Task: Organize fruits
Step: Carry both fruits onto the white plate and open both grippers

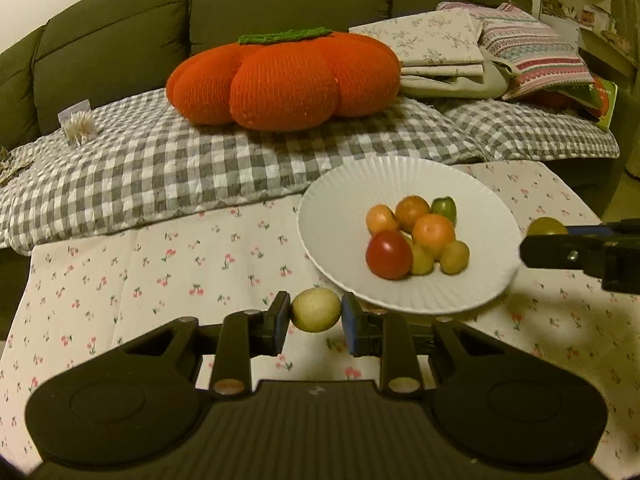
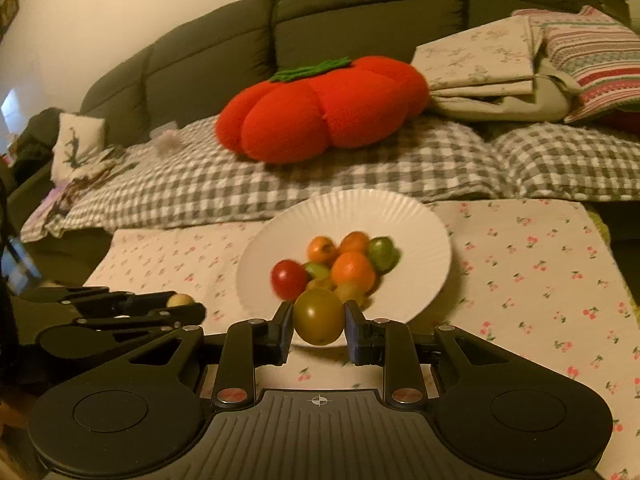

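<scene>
A white ribbed plate [image 1: 360, 192] [image 2: 416, 240] holds several small fruits: a red one [image 1: 388, 254] [image 2: 289, 279], orange ones [image 1: 433, 231] [image 2: 353, 273] and a green one [image 1: 444, 208] [image 2: 381, 254]. My left gripper [image 1: 316, 316] is shut on a pale yellow-green fruit [image 1: 316, 310] just left of the plate's near rim; it also shows in the right wrist view [image 2: 180, 302]. My right gripper [image 2: 319, 326] is shut on an olive-green fruit [image 2: 319, 316] above the plate's near rim; it also shows in the left wrist view [image 1: 546, 226].
The plate sits on a cherry-print cloth [image 1: 160, 272] [image 2: 540, 272]. Behind it lie a grey checked blanket [image 1: 168, 168], a big orange pumpkin cushion [image 1: 284, 84] [image 2: 324, 108], folded linens [image 1: 440, 48] and a dark green sofa [image 1: 120, 32].
</scene>
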A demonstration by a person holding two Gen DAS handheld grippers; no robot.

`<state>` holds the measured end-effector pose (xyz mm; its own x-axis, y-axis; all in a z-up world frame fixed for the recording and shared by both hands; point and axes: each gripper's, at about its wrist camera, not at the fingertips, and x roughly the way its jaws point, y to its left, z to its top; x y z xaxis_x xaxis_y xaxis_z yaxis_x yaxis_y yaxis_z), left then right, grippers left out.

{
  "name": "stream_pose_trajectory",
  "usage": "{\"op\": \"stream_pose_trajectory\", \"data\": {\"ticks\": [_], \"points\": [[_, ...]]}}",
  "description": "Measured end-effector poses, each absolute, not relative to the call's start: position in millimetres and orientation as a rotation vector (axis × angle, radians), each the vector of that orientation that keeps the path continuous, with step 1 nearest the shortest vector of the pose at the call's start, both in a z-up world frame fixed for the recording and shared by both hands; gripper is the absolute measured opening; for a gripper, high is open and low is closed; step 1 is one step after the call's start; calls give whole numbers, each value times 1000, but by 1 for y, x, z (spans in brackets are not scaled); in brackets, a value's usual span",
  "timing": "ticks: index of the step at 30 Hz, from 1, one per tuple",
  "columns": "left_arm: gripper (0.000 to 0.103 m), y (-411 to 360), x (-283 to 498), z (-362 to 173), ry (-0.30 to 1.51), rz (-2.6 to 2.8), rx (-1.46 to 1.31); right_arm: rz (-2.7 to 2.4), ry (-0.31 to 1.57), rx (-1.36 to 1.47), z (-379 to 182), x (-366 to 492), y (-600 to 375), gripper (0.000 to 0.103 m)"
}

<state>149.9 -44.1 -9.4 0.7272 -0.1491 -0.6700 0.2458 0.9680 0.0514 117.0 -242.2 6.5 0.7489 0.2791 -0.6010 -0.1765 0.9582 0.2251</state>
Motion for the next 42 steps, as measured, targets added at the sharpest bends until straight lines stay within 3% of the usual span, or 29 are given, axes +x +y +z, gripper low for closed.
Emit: {"op": "stream_pose_trajectory", "data": {"ticks": [33,35,40,42], "points": [[26,-53,215,-39,671,-366,40,191,678,32,-33,171,-255,26],[29,-52,215,-39,667,-368,40,184,677,30,-35,171,-255,27],[63,-49,212,-31,645,-359,17,175,678,25,-34,171,-255,36],[63,-45,210,-27,641,-359,1,173,671,36,-32,170,-256,39]]}}
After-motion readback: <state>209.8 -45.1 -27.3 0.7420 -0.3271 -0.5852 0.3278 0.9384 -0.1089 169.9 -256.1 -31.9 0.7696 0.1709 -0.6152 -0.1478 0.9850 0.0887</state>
